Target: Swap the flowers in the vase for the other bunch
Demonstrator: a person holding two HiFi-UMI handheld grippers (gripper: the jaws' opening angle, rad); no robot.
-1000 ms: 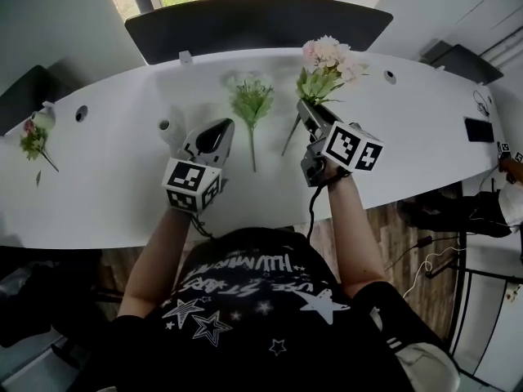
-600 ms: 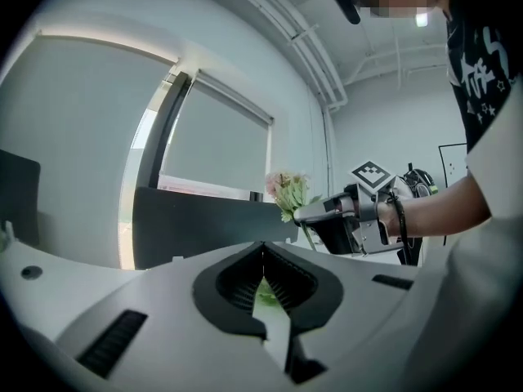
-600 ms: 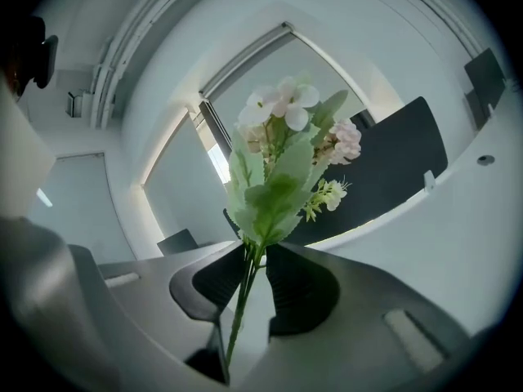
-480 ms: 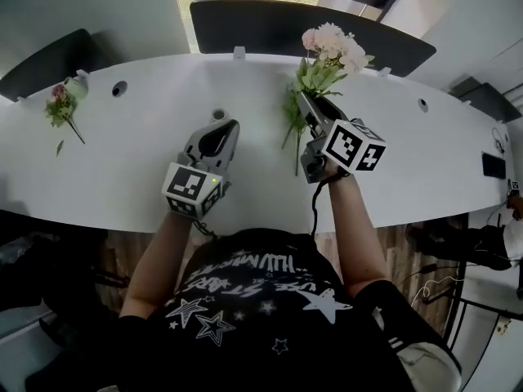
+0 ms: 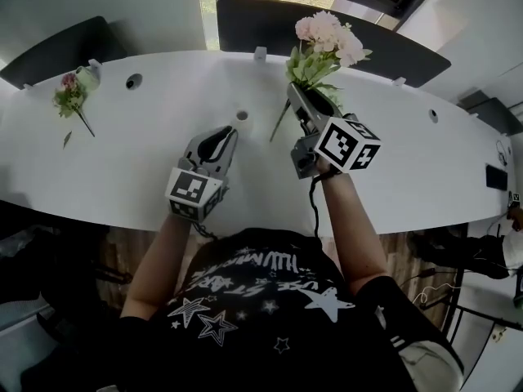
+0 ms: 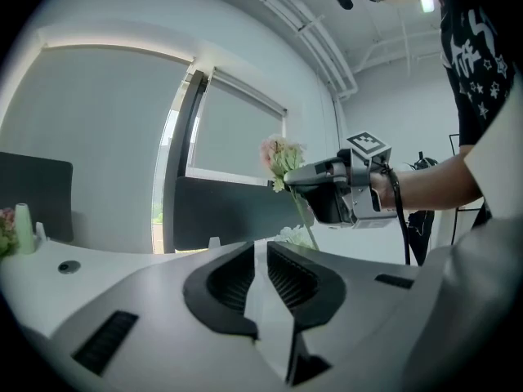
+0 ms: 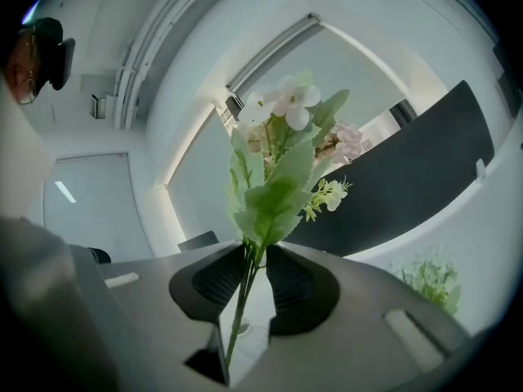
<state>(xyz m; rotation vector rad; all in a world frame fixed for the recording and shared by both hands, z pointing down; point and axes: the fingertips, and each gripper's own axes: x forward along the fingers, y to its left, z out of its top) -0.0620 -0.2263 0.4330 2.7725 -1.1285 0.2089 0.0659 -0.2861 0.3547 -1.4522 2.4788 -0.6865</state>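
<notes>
My right gripper [image 5: 292, 90] is shut on the stem of a bunch of pink and white flowers [image 5: 327, 35], held upright above the white table [image 5: 122, 162]. In the right gripper view the green stem [image 7: 245, 288] passes between the two pads. A small white vase [image 5: 242, 115] stands on the table between my two grippers. My left gripper [image 5: 222, 131] hovers just left of it, shut and holding nothing. A green-and-white bunch [image 7: 429, 280] lies on the table, mostly hidden behind the right gripper in the head view, with only its stem [image 5: 279, 125] showing.
A third small bunch with pink buds [image 5: 72, 98] lies at the table's far left beside a pale green bottle [image 5: 88, 75]. Dark chair backs [image 5: 261, 23] stand behind the table's far edge. Round cable holes [image 5: 133, 81] dot the tabletop.
Both grippers have moved left along the table, the right one carrying the pink bunch. The vase, earlier left of the left gripper, now stands between the grippers. The green bunch has slipped behind the right gripper.
</notes>
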